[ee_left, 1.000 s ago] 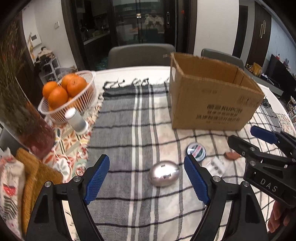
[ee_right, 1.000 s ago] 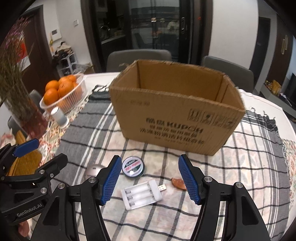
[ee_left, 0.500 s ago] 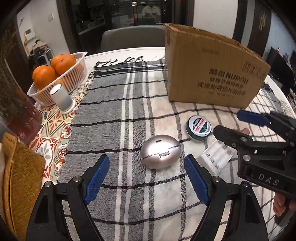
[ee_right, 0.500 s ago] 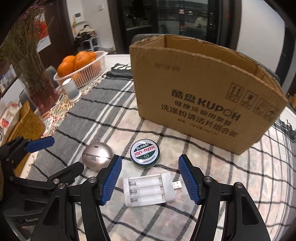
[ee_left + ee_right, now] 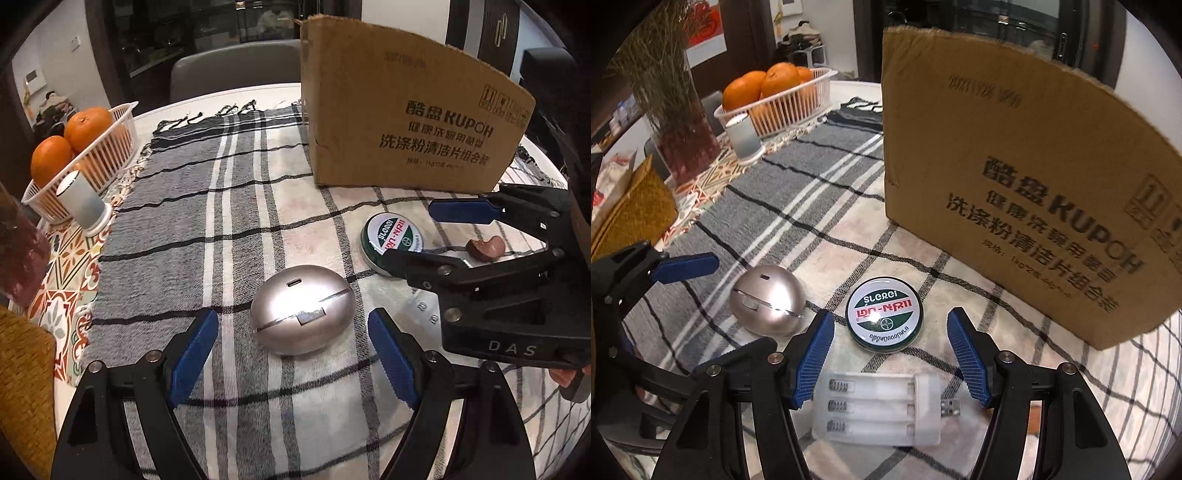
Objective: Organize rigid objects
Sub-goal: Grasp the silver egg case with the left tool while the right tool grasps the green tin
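Observation:
A silver egg-shaped case (image 5: pixel 302 309) lies on the plaid cloth, just ahead of and between the fingers of my open left gripper (image 5: pixel 295 354); it also shows in the right wrist view (image 5: pixel 768 300). A round green-and-white tin (image 5: pixel 885 317) lies just ahead of my open right gripper (image 5: pixel 890 362), and a white USB battery holder (image 5: pixel 882 413) lies below, between its fingers. The tin (image 5: pixel 393 240) and a small brown piece (image 5: pixel 485 249) show in the left wrist view, partly behind the right gripper. A cardboard box (image 5: pixel 1015 177) stands behind.
A white basket of oranges (image 5: pixel 88 155) and a small white cylinder (image 5: pixel 83 203) stand at the far left. A vase with dried stems (image 5: pixel 679 122) and a woven yellow mat (image 5: pixel 631 210) lie left. Grey chairs stand behind the table.
Both grippers have moved forward and down toward the table. The silver case now sits between the left fingertips; the tin and battery holder are closer to the right gripper.

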{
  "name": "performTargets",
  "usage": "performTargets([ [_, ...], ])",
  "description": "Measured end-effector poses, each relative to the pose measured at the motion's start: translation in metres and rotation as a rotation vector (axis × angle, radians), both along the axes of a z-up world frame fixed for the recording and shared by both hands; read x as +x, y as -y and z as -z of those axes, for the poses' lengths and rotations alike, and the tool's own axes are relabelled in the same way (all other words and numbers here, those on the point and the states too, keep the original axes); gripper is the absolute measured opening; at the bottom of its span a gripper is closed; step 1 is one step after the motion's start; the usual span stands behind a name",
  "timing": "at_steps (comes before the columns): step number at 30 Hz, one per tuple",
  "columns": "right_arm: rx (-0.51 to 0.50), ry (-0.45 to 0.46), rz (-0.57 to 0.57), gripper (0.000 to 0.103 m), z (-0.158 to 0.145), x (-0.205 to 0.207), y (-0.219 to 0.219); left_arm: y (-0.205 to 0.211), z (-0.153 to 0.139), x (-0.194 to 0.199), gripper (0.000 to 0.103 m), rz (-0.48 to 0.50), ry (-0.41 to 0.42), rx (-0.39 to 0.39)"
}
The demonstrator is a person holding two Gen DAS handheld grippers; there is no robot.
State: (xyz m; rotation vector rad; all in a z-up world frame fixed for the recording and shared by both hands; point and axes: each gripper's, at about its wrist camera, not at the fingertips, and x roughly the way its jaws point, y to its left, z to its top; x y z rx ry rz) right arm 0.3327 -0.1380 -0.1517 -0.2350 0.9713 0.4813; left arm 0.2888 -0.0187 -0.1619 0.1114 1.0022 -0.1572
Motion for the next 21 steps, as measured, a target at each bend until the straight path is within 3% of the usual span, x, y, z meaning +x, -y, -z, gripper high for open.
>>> performTargets([
  [14, -0.021, 0.008, -0.006, 0.064, 0.02, 0.014, -0.009, -0.002, 0.018, 0.018, 0.083, 0.004, 0.009, -0.023],
  [21, -0.014, 0.024, -0.006, 0.051, 0.019, 0.013, -0.01, 0.001, 0.02, 0.018, 0.063, 0.016, 0.022, -0.036],
])
